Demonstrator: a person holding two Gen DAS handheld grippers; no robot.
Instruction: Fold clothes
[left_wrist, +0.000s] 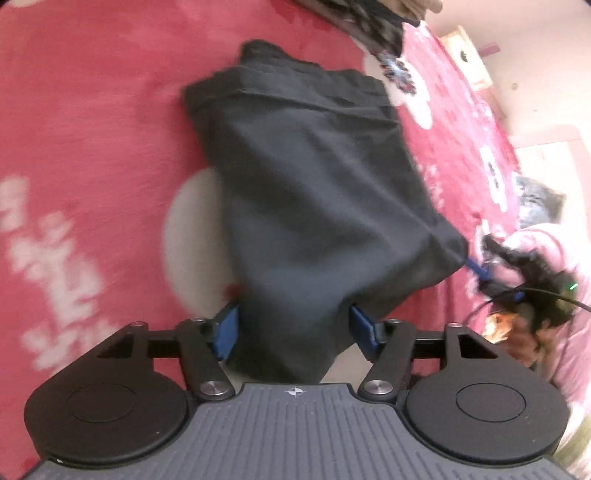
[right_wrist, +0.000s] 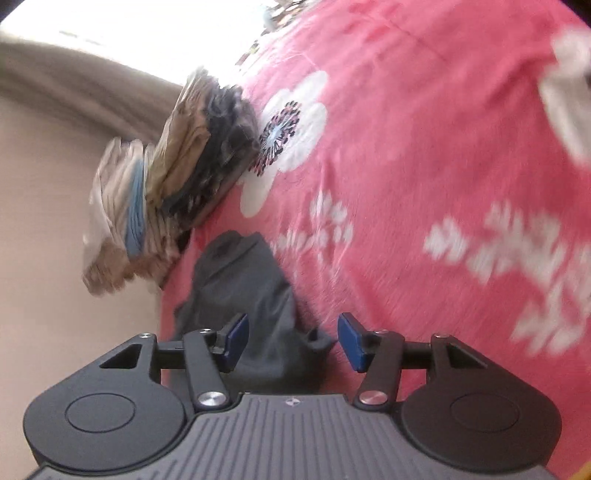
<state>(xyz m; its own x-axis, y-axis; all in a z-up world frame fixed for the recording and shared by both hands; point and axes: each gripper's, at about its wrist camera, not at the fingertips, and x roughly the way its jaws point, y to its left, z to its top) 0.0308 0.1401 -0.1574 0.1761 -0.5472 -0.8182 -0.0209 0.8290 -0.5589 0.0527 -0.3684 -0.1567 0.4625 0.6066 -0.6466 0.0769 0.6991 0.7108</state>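
Tongs: left tongs (left_wrist: 293, 332) and right tongs (right_wrist: 293, 341) both agape, gripping nothing, dark cloth lying loose between pads | Item: black garment (left_wrist: 314, 184) folded on red floral bed blanket (left_wrist: 92, 129) | Progress: fold appears complete; transfer to stack of folded clothes (right_wrist: 166, 177) outstanding.

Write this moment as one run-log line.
left tongs: open over dark garment | right tongs: open | pink blanket | folded pile

— Where's the folded garment (left_wrist: 314, 177)?
— On the blanket (left_wrist: 92, 110), its near end between the left gripper (left_wrist: 295, 328) pads.
— And the stack of clothes (right_wrist: 177, 177)?
— Beyond it, farther along the blanket.
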